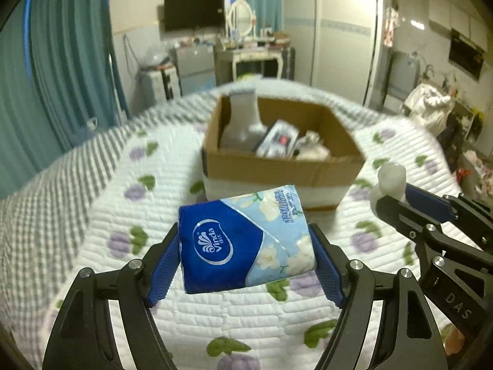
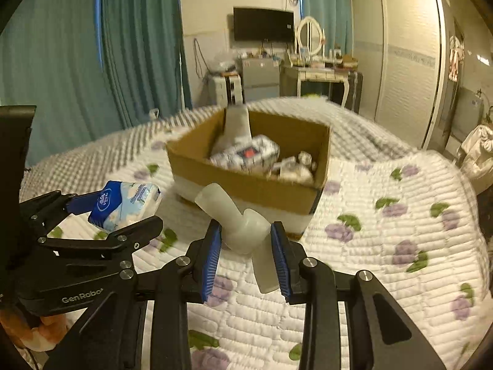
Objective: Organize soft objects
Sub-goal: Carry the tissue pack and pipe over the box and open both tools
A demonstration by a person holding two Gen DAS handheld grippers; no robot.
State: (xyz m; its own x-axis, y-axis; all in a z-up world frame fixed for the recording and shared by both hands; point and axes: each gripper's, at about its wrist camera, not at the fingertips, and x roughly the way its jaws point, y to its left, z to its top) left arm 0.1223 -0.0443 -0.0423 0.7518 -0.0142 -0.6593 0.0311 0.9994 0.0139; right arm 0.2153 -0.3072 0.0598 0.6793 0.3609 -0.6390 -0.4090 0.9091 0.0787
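Note:
My left gripper (image 1: 245,231) is shut on a blue and white Vinda tissue pack (image 1: 246,240), its blue pads pressing both ends and holding it above the bedspread. The right wrist view shows the same pack (image 2: 126,206) in that gripper (image 2: 120,212) at the left. My right gripper (image 2: 246,226) is shut on a pale white sock (image 2: 215,197), which sticks out forward and down between the pads. That gripper (image 1: 394,192) and its sock (image 1: 389,175) appear at the right of the left wrist view. Just beyond both stands an open cardboard box (image 1: 277,169) (image 2: 246,185), which holds another pale sock, a printed packet and white soft items.
The box sits on a bed with a white quilted bedspread (image 1: 154,200) printed with purple flowers. Teal curtains (image 2: 61,61) hang at the left. Beyond the bed are a dresser with a mirror (image 2: 311,71), a wall television and a wardrobe. An orange and white soft thing (image 2: 37,330) lies low at the near edge.

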